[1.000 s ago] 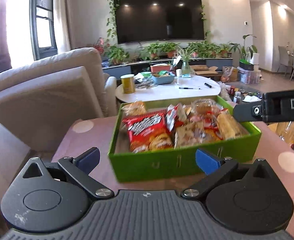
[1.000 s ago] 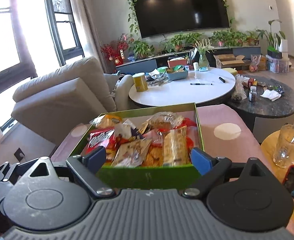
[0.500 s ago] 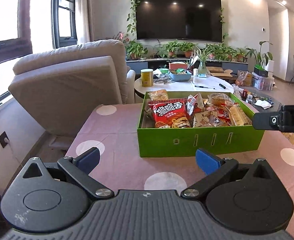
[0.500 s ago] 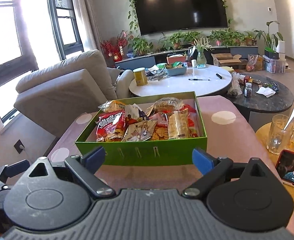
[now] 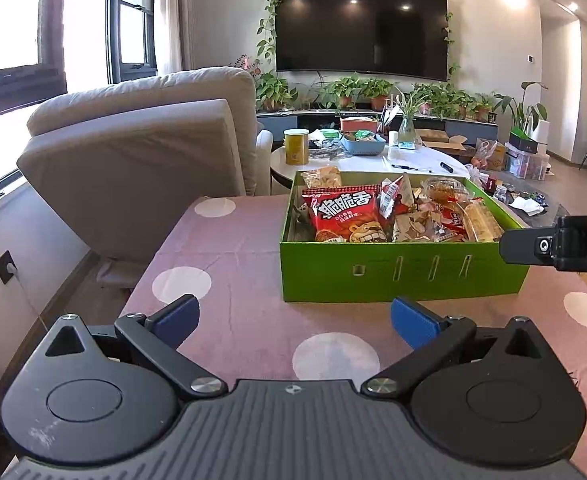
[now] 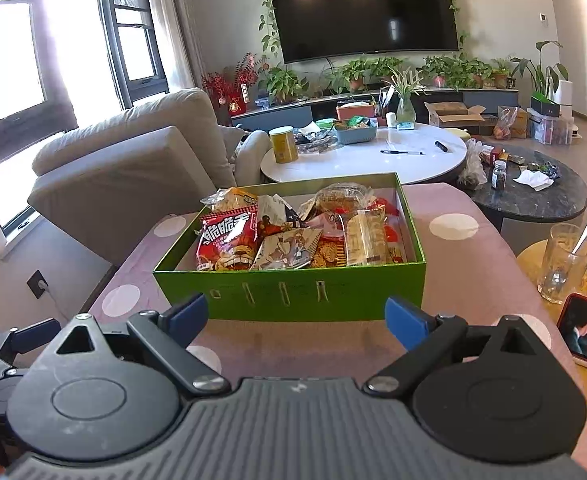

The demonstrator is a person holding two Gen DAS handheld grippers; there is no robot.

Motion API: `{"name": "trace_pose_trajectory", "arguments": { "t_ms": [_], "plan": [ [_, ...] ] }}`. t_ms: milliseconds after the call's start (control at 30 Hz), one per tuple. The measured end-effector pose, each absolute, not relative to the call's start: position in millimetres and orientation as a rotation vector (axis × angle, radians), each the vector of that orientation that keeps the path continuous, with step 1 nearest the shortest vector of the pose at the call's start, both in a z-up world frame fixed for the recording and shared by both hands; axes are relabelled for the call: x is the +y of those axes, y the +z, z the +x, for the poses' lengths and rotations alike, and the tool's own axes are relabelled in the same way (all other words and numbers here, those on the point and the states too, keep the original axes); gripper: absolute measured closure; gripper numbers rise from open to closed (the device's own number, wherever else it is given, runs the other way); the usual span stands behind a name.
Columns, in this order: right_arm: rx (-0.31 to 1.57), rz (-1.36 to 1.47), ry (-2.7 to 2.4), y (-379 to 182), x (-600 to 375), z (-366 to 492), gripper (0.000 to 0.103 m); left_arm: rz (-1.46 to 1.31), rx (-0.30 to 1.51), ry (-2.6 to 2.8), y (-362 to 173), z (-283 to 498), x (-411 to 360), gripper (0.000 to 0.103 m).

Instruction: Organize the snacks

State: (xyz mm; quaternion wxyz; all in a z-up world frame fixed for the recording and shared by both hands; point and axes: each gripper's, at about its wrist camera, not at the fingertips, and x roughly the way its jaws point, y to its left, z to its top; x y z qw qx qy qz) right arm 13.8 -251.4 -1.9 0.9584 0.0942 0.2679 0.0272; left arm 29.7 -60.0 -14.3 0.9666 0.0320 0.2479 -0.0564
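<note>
Bright windows (image 5: pixel 53 20) light a beige sofa (image 5: pixel 141 136). A TV (image 5: pixel 361 28) hangs on the white wall above plants (image 5: pixel 357 90), behind a round white table (image 6: pixel 373 152).

Green box (image 5: pixel 401 276), pink white-dotted tablecloth (image 5: pixel 229 264)

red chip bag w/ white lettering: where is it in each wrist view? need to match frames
Left wrist: red chip bag right of centre, at the left end of the green box.
Right wrist: red chip bag left of centre, same left end of the box.
Shared landmark: yellow can on the white table behind.
</note>
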Motion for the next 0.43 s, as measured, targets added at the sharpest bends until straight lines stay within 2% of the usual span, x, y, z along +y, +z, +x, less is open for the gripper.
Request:
{"name": "trace_pose_trajectory", "arguments": {
  "t_ms": [433],
  "plan": [
    [0.546, 0.197, 0.061, -3.6, -249.1, 12.6, 0.029, 0.061, 0.494, -0.124, -12.5, 26.1, -58.7, 0.0]
  ]
}}
